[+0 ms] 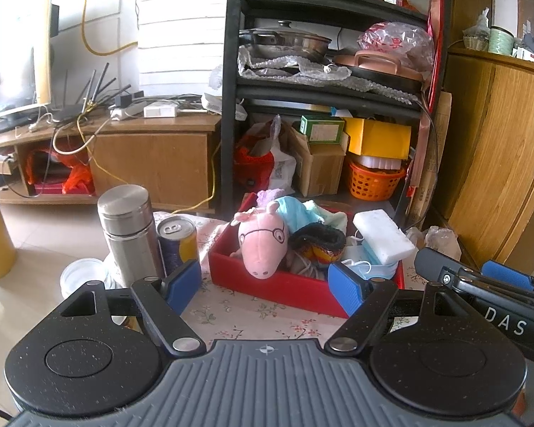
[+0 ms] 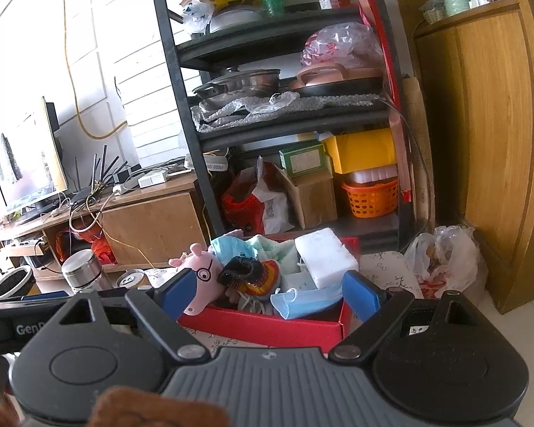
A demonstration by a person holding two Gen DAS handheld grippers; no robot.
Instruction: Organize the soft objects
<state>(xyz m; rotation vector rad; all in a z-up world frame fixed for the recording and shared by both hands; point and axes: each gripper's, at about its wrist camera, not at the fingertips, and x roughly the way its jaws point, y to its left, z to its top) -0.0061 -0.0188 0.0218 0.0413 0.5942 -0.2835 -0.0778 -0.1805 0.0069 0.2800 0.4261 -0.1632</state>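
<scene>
A red box [image 1: 284, 290] [image 2: 267, 327] stands on the floral cloth and holds soft things: a pink pig plush with glasses [image 1: 261, 243] [image 2: 203, 277], a black and orange knit piece [image 1: 318, 243] [image 2: 249, 274], a white sponge block [image 1: 382, 236] [image 2: 325, 256], a blue face mask [image 1: 368, 267] [image 2: 302, 300] and pale cloths [image 1: 302, 210]. My left gripper [image 1: 265, 286] is open and empty just in front of the box. My right gripper [image 2: 270, 295] is open and empty, above the box's near wall. The right gripper also shows in the left wrist view [image 1: 495, 284].
A steel flask [image 1: 130, 231] and a drink can [image 1: 178, 240] stand left of the box, with clear plastic lids [image 1: 83, 275] beside them. A black shelf rack [image 1: 324, 89] stands behind. A plastic bag [image 2: 441, 259] lies on the right by a wooden cabinet [image 2: 487, 142].
</scene>
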